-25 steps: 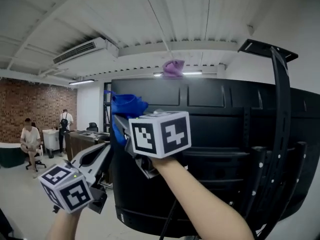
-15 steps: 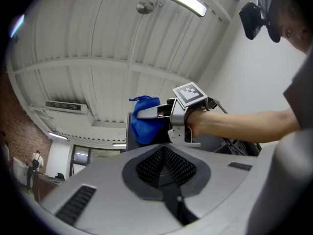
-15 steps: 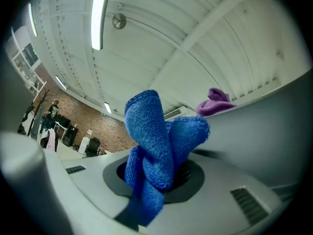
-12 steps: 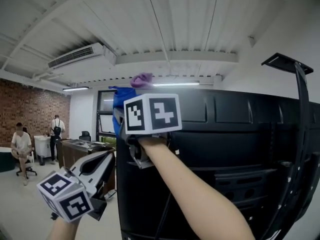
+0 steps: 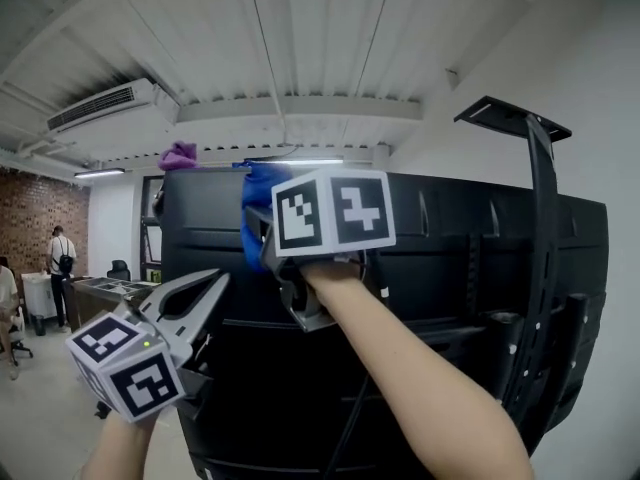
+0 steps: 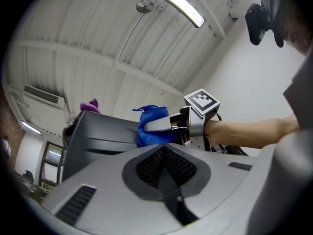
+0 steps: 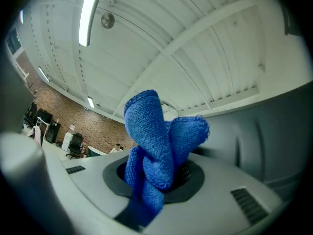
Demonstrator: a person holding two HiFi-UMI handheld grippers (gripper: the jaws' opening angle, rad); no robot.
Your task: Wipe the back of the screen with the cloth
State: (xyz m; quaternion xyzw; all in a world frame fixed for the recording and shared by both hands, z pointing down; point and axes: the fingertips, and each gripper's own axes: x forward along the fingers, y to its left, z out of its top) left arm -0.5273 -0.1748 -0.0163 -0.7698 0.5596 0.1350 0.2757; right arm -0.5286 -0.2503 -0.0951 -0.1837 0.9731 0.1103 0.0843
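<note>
Here, since the big black screen [image 5: 450, 298] stands with its back toward me, I keep the blue cloth [image 5: 256, 190] raised against its upper panel to rub there, my right tongs [image 5: 262, 236] clenched on the bunched cloth, while my left tongs [image 5: 205, 286] hang lower by the screen's edge, closed on nothing.

**Setting.** An open-plan office in a converted industrial hall. White ribbed ceiling [image 5: 300, 38] with exposed beams, a long strip light [image 6: 173, 4] and a round ceiling fitting [image 6: 145, 6]. A wall-mounted air-conditioning unit [image 5: 105, 108] sits just under the ceiling. The far wall is bare brick [image 5: 20, 228]. In front of it are a dark desk [image 5: 100, 290], a wheeled office chair [image 7: 76, 142] and a standing person [image 5: 60, 258]. A large black screen [image 5: 450, 258] (seen from behind) fills the foreground.
</note>
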